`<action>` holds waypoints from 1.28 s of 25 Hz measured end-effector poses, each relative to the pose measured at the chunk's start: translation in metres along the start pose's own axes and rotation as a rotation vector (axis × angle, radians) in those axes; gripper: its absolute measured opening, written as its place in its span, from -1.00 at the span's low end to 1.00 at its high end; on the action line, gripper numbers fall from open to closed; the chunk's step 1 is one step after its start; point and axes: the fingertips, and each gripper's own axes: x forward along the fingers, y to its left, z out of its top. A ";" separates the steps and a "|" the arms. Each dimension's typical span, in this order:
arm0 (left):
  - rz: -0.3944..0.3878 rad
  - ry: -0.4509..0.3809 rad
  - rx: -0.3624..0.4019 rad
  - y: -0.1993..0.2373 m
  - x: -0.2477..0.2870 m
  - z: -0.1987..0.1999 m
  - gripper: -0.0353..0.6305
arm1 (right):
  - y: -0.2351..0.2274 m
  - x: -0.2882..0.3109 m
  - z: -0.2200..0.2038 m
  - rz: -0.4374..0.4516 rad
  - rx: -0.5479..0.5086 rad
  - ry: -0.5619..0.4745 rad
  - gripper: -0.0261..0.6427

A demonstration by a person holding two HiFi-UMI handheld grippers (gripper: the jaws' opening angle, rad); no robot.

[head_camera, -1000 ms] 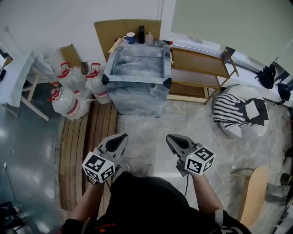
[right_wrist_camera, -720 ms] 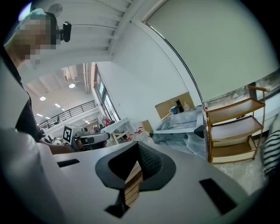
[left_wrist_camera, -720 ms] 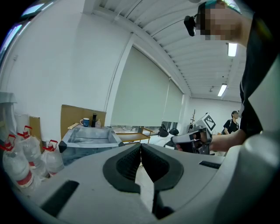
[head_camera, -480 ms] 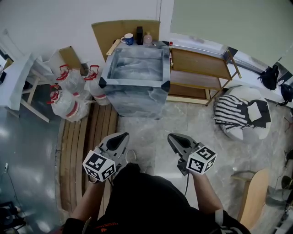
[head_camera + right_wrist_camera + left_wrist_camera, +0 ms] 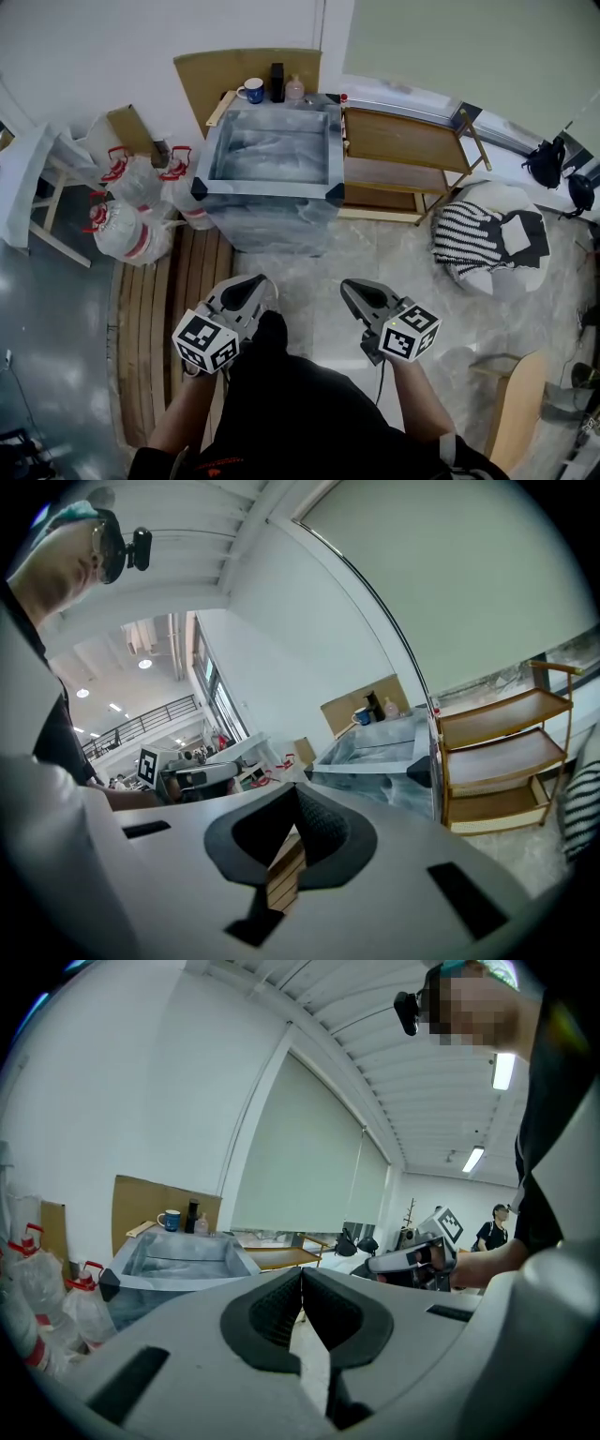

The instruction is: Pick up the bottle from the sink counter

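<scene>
A dark bottle point(image 5: 277, 82) stands upright on the narrow counter strip at the far rim of a plastic-wrapped steel sink point(image 5: 267, 187), at twelve o'clock in the head view. A blue mug point(image 5: 251, 91) sits just beside it at nine o'clock, and a small pale bottle point(image 5: 294, 89) just beside it at three o'clock. A sheet of brown cardboard point(image 5: 211, 67) leans against the white wall behind them. At three o'clock of the sink is a wooden shelf unit point(image 5: 403, 141); at nine o'clock is a cluster of clear water jugs point(image 5: 131, 211) with red handles. Well apart from the bottle, at six o'clock near the person's body, both tongs point toward the sink. The left gripper point(image 5: 265, 281) has its jaws pressed together with nothing between them. The right gripper point(image 5: 347, 284) likewise has its jaws closed and empty. Wooden planks point(image 5: 178, 309) lie on the floor at eight o'clock
</scene>
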 end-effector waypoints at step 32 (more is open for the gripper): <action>-0.080 0.051 -0.024 0.349 0.152 0.090 -0.83 | -0.135 0.334 0.141 -0.066 0.084 0.102 -0.91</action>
